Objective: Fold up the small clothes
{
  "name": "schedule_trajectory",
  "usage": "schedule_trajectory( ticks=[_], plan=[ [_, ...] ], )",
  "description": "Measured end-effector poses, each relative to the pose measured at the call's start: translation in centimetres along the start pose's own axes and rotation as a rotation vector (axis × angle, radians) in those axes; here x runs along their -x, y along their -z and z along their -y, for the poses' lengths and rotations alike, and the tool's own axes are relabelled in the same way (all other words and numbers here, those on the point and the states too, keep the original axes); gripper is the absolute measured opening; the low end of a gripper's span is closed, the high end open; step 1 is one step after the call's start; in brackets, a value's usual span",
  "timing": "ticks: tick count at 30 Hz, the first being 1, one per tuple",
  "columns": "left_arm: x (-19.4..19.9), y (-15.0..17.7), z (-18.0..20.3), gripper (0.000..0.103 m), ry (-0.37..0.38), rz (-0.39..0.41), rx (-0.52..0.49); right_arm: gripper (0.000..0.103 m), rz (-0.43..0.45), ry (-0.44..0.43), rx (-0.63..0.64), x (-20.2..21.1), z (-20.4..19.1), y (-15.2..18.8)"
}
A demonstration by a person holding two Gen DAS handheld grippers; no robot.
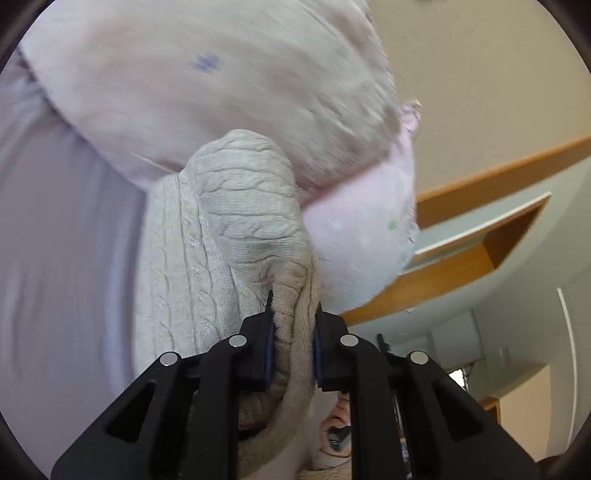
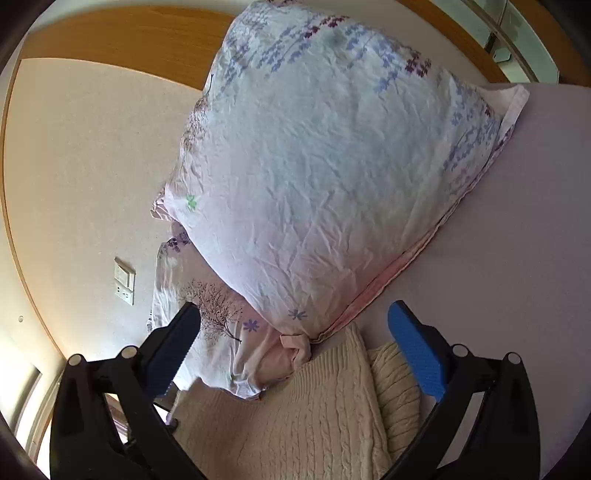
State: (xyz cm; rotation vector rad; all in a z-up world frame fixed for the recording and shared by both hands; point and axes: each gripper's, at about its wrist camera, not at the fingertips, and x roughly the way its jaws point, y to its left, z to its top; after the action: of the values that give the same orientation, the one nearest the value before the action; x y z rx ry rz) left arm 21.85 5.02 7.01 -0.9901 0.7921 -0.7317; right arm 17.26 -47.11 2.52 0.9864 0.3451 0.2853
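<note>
A cream cable-knit sweater (image 1: 221, 229) lies on the lilac bed sheet (image 1: 66, 240). My left gripper (image 1: 293, 314) is shut on a bunched fold of it, and the knit is pinched between the two black fingers. In the right wrist view the same sweater (image 2: 295, 413) lies flat below a floral pillow, with a sleeve (image 2: 395, 387) folded at its right. My right gripper (image 2: 291, 325) is open and empty just above the sweater's top edge, its blue pads spread wide.
A large floral pillow (image 2: 325, 166) lies right above the sweater, with a second one (image 2: 207, 295) under it. The same pillow fills the top of the left wrist view (image 1: 207, 81). A wooden headboard (image 2: 129, 33) and a beige wall (image 2: 81, 166) stand behind.
</note>
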Motion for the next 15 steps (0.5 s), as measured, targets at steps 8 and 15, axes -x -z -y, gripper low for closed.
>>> schedule_trajectory(
  ticks=[8, 15],
  plan=[
    [-21.1, 7.7, 2.8, 0.020, 0.176, -0.381, 0.171, 0.101, -0.093, 0.114, 0.027, -0.6, 1.7, -1.2],
    [-10.6, 3.8, 5.0, 0.094, -0.172, -0.082, -0.217, 0.101, -0.345, 0.139, -0.008, -3.3, 2.5, -0.3]
  ],
)
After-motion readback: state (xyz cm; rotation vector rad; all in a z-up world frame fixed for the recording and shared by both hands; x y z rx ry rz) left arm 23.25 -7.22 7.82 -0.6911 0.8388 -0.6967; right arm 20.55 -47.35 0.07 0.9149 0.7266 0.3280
